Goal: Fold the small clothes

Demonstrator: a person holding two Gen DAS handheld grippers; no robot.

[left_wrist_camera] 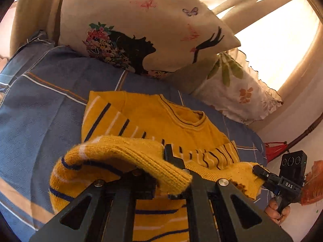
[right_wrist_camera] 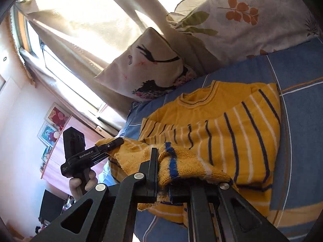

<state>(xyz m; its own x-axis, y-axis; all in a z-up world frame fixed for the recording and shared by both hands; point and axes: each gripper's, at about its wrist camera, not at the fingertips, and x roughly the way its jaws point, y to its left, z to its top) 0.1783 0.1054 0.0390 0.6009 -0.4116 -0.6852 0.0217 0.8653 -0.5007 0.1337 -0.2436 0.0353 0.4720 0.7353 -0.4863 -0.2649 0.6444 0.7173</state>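
- Left wrist view: a small yellow sweater [left_wrist_camera: 161,119] with navy and white stripes lies on a blue plaid bedspread [left_wrist_camera: 40,100], its round neckline toward the pillows.
- The left gripper [left_wrist_camera: 161,169] is clenched on the sweater's near edge; a thick roll of knit drapes over its black fingers, lifted off the bed.
- To the right in this view, the right gripper [left_wrist_camera: 257,169] pinches another part of the same lower edge, a bare hand [left_wrist_camera: 275,211] wrapped round its handle.
- Right wrist view: the same sweater [right_wrist_camera: 232,125] spreads across the bed, and the right gripper [right_wrist_camera: 163,173] bites a bunched fold of the hem with a bright blue stripe on it.
- The left gripper [right_wrist_camera: 113,143] shows here at the left, closed on a corner of the hem (the cloth hangs slack between the two tools).
- Behind the sweater, a cream cushion [left_wrist_camera: 141,30] printed with a woman's silhouette leans beside a leaf-patterned pillow [left_wrist_camera: 238,92]; sunlit curtains [right_wrist_camera: 80,20] glow beyond.
- The step in hand looks like the lengthwise fold: both tools hold the bottom edge raised, ready to carry it toward the collar.
- The next move likely calls for both grippers travelling together, level with each other, so the hem lands square near the neckline without dragging the body out of place.
- The knit is soft and bulky, so it may bunch unless it is laid down gently before letting go.
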